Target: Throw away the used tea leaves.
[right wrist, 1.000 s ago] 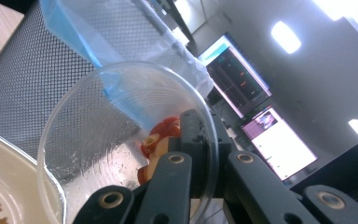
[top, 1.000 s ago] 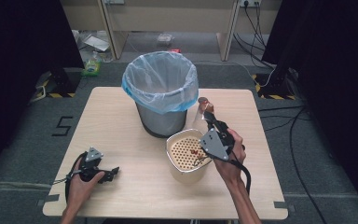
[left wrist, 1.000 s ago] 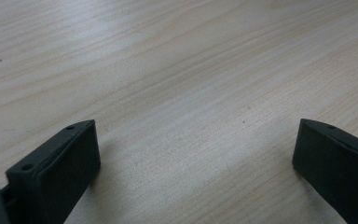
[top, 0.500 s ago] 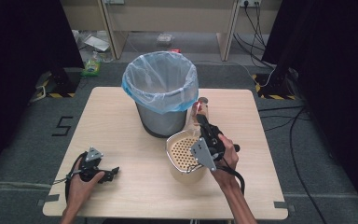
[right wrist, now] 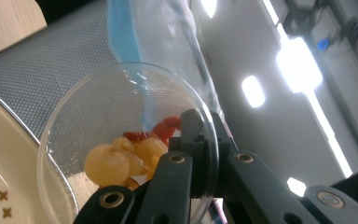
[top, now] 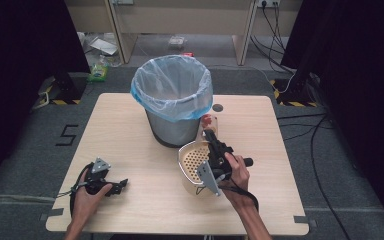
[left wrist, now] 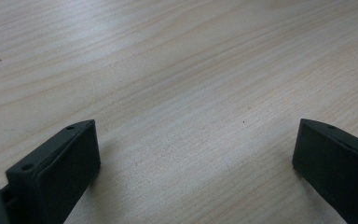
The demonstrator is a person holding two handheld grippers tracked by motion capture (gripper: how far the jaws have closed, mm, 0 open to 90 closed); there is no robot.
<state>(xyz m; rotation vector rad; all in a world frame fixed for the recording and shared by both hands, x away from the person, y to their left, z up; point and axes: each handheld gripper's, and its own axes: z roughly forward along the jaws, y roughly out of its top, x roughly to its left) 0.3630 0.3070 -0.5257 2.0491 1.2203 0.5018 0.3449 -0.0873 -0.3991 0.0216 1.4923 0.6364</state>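
Clear cup (right wrist: 130, 140) w/ yellow balls and red bits sits tilted right beside the bin (top: 172, 102), above the cream strainer bowl (top: 192, 162). Right gripper (top: 211, 137) pinches its rim, jaws clenched, prob. to tip contents out. Left gripper (top: 120, 184) rests on the table (top: 130, 125), well away from the bin, jaws apart, holding nothing.

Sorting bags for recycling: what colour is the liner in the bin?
Translucent light blue; the bin liner shows best in the high view.
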